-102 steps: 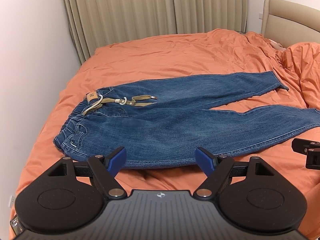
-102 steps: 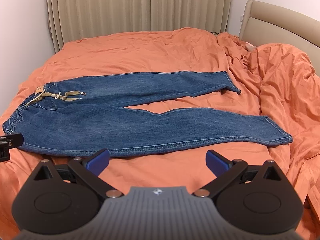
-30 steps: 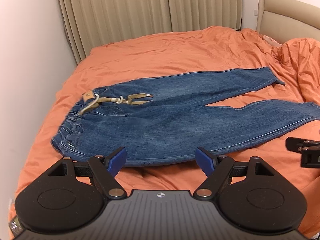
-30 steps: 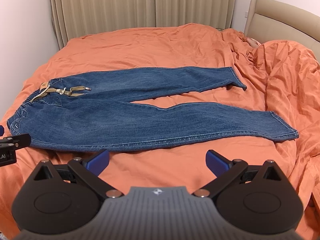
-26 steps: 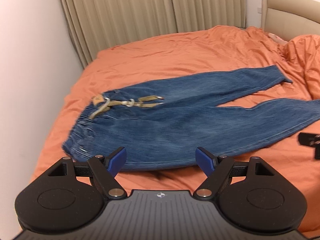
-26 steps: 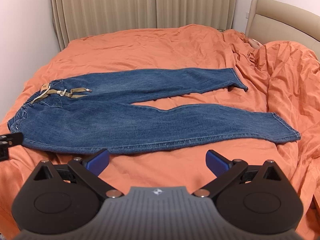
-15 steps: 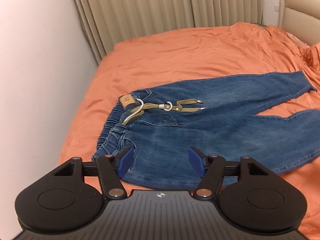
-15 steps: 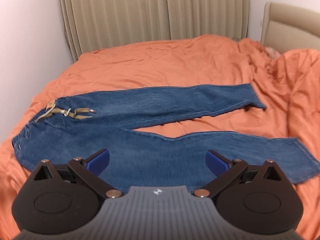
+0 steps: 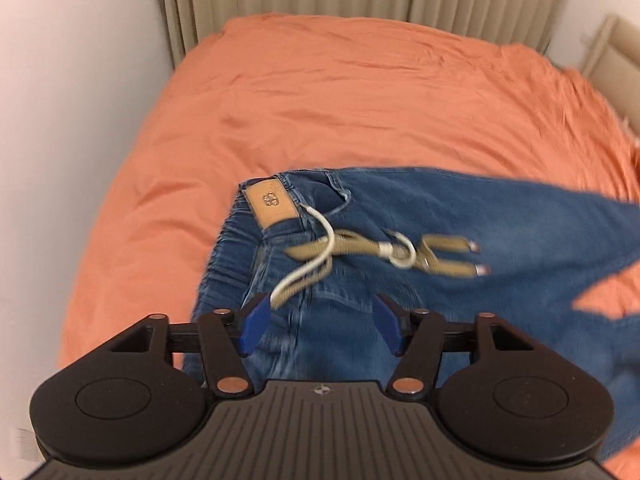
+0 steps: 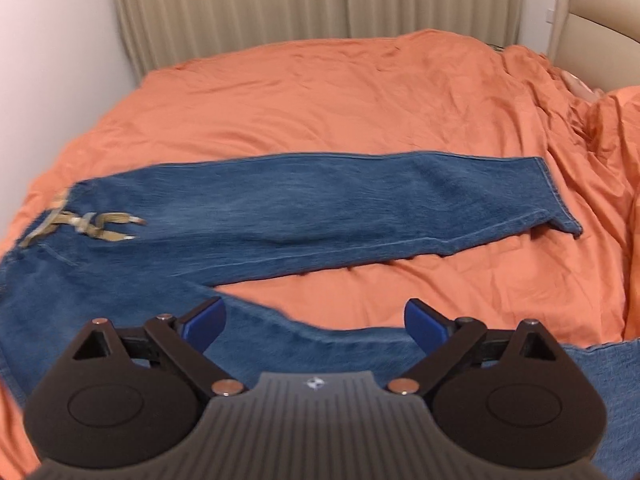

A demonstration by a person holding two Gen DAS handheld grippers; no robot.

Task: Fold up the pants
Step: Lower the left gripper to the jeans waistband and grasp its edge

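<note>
Blue jeans [image 10: 320,208] spread flat on the orange bedcover [image 10: 340,112], legs splayed in a V, far leg reaching toward the beige headboard [image 10: 592,12], near leg running under the right gripper. Waistband [image 9: 236,248] at the wall end of the jeans, tan leather patch [image 9: 272,204] facing up, khaki drawstring [image 9: 384,252] lying loose across the fly.

Left gripper [image 9: 320,320] poised over the waistband's near half, jaws spread wide, blue pads [image 9: 252,322] gripping nothing. Right gripper [image 10: 316,322] above the near leg around knee level, jaws likewise wide apart and empty.

Judged to be the approach for a first lengthwise fold, near leg over far leg. Best done, by this reading, with the left pinching the near corner of the waistband through both layers, clear of the drawstring, and the right taking the outer seam of the near leg. Worth lifting both together, carrying the leg across to match the far leg's seam, and keeping the denim taut between the grips. Risk of a snagged cord, or a single layer caught, leaving a twisted fold.
</note>
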